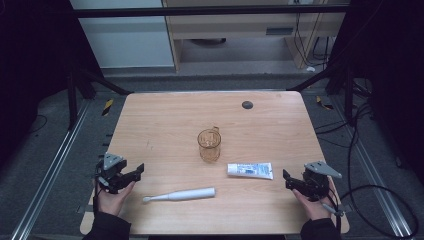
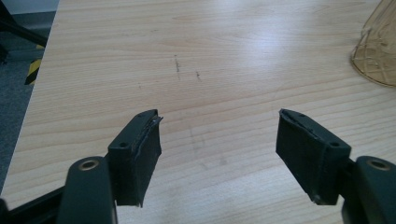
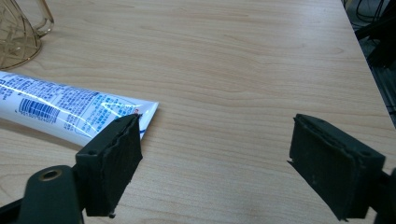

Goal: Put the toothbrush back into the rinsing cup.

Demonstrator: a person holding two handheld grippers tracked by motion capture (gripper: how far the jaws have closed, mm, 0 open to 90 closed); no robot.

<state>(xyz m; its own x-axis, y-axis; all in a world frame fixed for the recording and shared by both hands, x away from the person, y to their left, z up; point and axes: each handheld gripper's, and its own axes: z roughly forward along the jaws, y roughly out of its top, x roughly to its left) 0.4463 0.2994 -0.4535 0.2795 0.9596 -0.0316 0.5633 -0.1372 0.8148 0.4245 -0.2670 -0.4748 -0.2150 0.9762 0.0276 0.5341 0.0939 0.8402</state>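
An amber see-through cup [image 1: 209, 144] with a handle stands upright near the middle of the wooden table [image 1: 165, 115]; its edge shows as cup [image 2: 377, 51] and cup [image 3: 18, 37] in the gripper views. A white toothpaste tube [image 1: 250, 170] with blue print lies right of the cup; the tube [image 3: 70, 109] reaches up to my right gripper's left jaw. A white electric toothbrush [image 1: 180, 195] lies near the front edge. My left gripper [image 1: 137, 171] sits at the front left, open and empty [image 2: 218, 140]. At the front right my right gripper [image 1: 287, 179] is open, empty [image 3: 215, 158].
A small dark round disc [image 1: 247, 104] lies at the table's far right part. Metal rails and cables run along the floor on both sides. Bare wood stretches between the grippers and behind the cup.
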